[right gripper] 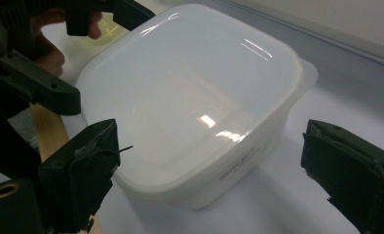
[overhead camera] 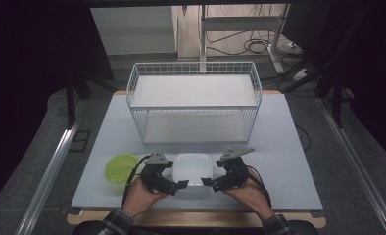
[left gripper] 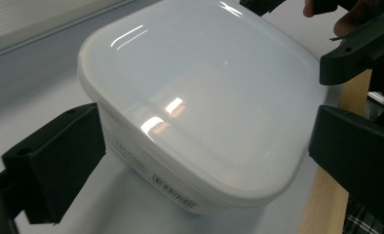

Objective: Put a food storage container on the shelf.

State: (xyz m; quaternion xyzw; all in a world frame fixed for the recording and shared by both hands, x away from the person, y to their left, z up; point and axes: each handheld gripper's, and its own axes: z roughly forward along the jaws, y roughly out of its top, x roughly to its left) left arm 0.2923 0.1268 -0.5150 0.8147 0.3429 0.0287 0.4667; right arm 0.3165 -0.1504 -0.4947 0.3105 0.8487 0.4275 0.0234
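White translucent plastic, a lidded container sat near the front edge of the pale surface, directly in front of a wire basket, with a green lid just to its left. The left claw and right claw flanked the container's near corners, each with jaws spread wide and holding nothing. In the left gripper view the container lay between the open jaws without contact; the right gripper view showed the same box. To lift it well, both claws would probably need to pinch opposite sides evenly below the lid's rim. Both hands rested low, angled inward toward the container.
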